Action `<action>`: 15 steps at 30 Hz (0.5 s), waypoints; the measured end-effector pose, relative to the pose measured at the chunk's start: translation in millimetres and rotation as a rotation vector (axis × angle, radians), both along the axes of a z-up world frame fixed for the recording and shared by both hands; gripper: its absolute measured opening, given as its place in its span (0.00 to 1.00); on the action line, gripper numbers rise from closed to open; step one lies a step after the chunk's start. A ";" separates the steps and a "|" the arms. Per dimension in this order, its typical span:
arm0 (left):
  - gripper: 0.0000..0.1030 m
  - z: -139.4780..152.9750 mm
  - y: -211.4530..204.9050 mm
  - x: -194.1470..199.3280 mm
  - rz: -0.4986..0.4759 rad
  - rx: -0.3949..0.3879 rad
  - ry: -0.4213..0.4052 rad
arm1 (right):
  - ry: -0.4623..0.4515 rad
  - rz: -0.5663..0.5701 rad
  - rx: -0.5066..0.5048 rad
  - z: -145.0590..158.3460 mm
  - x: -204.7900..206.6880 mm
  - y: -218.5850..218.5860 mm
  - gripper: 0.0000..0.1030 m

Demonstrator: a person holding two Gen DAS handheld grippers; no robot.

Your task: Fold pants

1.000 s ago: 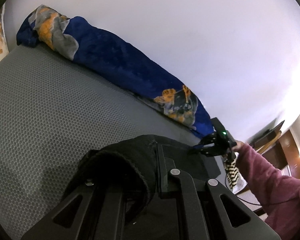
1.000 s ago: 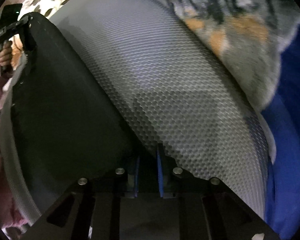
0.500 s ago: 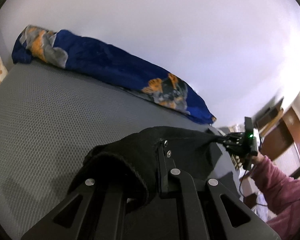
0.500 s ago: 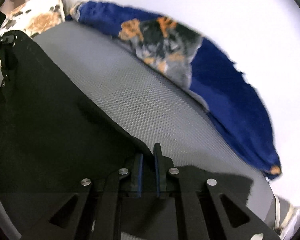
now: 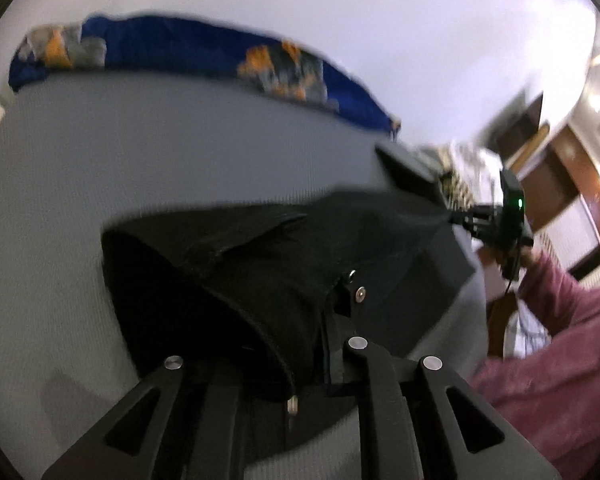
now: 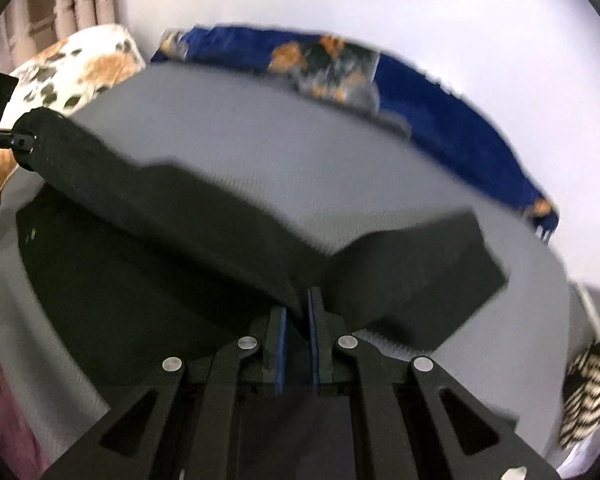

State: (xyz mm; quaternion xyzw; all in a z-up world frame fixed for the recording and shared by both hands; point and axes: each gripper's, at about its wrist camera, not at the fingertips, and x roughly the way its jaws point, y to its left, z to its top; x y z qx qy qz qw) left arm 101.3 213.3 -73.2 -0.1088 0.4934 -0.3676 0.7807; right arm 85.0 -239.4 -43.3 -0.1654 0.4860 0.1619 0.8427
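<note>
Black pants (image 5: 260, 272) hang stretched between my two grippers above a grey mattress (image 5: 180, 140). In the left wrist view the waistband, with a metal button, drapes over my left gripper (image 5: 324, 304). Its jaws are opening, with the cloth still pinched between them. Far right, my right gripper (image 5: 460, 218) pulls the other end taut. In the right wrist view my right gripper (image 6: 298, 304) is shut on a fold of the pants (image 6: 160, 208) between its blue pads. The left gripper (image 6: 16, 142) holds the far end at the left edge.
A blue patterned blanket (image 6: 440, 120) lies along the white wall at the back of the mattress (image 6: 300, 152). A spotted pillow (image 6: 80, 64) sits at the left, a striped cloth (image 6: 588, 384) at the right edge. A maroon sleeve (image 5: 560, 340) and wooden furniture (image 5: 560, 168) fill the right.
Both grippers have swung across the bed with the pants. The right end has come up off the mattress, and the cloth now hangs between them with one part flopping free.
</note>
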 end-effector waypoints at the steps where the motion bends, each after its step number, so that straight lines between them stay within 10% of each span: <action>1: 0.13 -5.3 -2.1 -6.7 -0.011 0.019 0.015 | 0.031 0.002 -0.002 -10.1 -9.4 -0.8 0.07; 10: 0.26 -40.1 -5.6 -33.8 -0.003 0.166 0.098 | 0.144 0.006 -0.039 -78.1 -28.4 6.1 0.07; 15: 0.70 -25.8 7.9 -43.3 0.095 0.261 0.091 | 0.140 0.012 -0.045 -78.1 -25.4 5.6 0.07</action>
